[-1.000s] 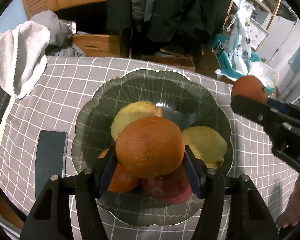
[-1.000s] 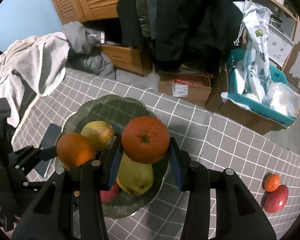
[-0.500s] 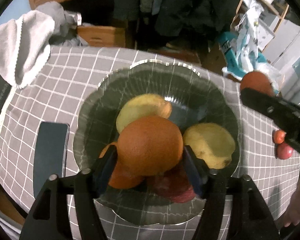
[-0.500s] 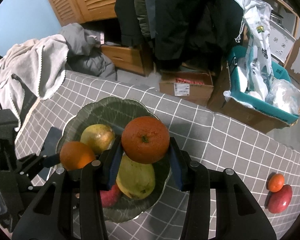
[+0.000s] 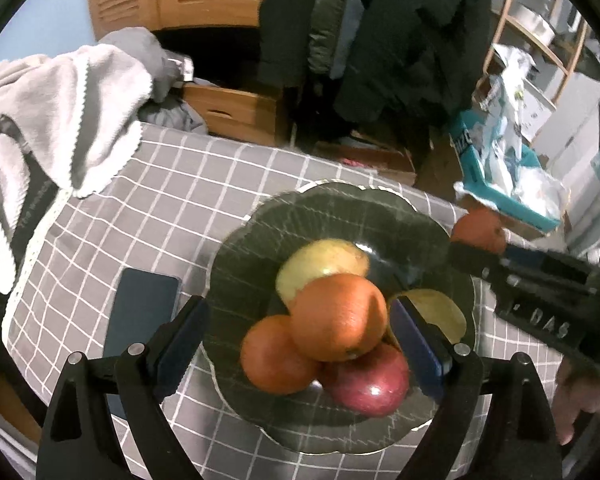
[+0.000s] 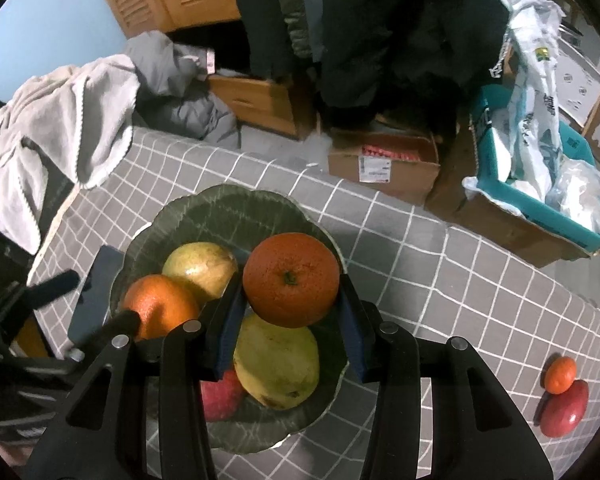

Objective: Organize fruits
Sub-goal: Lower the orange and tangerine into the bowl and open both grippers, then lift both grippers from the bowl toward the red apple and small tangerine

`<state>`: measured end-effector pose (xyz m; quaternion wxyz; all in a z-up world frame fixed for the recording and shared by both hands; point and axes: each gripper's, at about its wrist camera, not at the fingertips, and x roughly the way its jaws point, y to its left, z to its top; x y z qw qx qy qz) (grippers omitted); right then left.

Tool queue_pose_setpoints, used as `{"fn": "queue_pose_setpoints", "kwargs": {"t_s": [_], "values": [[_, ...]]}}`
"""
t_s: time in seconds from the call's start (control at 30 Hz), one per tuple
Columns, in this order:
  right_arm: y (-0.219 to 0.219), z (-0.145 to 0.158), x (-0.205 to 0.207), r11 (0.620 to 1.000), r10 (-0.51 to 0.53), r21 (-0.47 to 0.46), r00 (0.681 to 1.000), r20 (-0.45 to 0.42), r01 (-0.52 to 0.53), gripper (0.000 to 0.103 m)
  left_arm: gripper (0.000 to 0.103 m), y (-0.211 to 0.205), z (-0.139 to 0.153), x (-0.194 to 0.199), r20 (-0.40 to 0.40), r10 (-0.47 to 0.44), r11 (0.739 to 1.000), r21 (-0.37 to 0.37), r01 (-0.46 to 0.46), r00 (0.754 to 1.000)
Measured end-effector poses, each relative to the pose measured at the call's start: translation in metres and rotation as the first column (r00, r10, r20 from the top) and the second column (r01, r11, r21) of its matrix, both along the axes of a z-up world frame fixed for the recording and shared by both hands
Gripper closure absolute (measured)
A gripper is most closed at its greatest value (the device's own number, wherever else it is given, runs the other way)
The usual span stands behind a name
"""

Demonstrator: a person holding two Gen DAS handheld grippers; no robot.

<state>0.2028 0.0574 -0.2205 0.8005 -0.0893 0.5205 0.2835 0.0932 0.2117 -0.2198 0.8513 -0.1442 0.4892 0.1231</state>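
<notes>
The scalloped dark green glass plate [image 5: 260,240] looks glossy, on a grey checked cloth tablecloth [image 6: 440,272]. The pitted orange [image 6: 292,280] is dimpled and matt; the red apple [image 5: 370,384] shines smooth.

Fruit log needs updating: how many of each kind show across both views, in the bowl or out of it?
Oranges: 3
Yellow-green fruits: 2
Red apples: 2
Small mandarin: 1
Total: 8
</notes>
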Motion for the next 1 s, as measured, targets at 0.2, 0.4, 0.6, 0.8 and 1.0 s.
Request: {"fn": "queue_pose_setpoints", "kwargs": {"t_s": [0.2, 0.4, 0.6, 0.8, 1.0], "values": [[0.01, -0.01, -0.003, 0.999, 0.031, -0.008, 0.999, -0.025, -0.031, 0.058, 0.011, 0.011, 0.003, -0.004, 0.012, 0.04, 0.999, 0.016, -0.041, 0.999], [0.016, -0.006, -0.006, 0.999, 0.046, 0.006, 0.999, -0.014, -0.046, 0.045, 0.011, 0.018, 0.007, -0.008, 0.028, 0.066, 0.998, 0.013, -0.067, 0.997], [0.012, 0.003, -0.006, 0.999, 0.028, 0.02, 1.0, -0.001, -0.028, 0.042, 0.011, 0.02, 0.013, -0.01, 0.043, 0.074, 0.997, 0.009, -0.075, 0.996], [-0.002, 0.018, -0.007, 1.0, -0.004, 0.026, 0.999, 0.032, 0.003, 0.042, 0.011, 0.017, 0.021, -0.011, 0.066, 0.07, 0.998, 0.001, -0.07, 0.995], [-0.018, 0.04, -0.013, 0.999, -0.04, 0.028, 0.996, 0.084, 0.038, 0.042, 0.011, 0.008, 0.034, -0.014, 0.104, 0.051, 0.999, 0.004, -0.051, 0.993]]}}
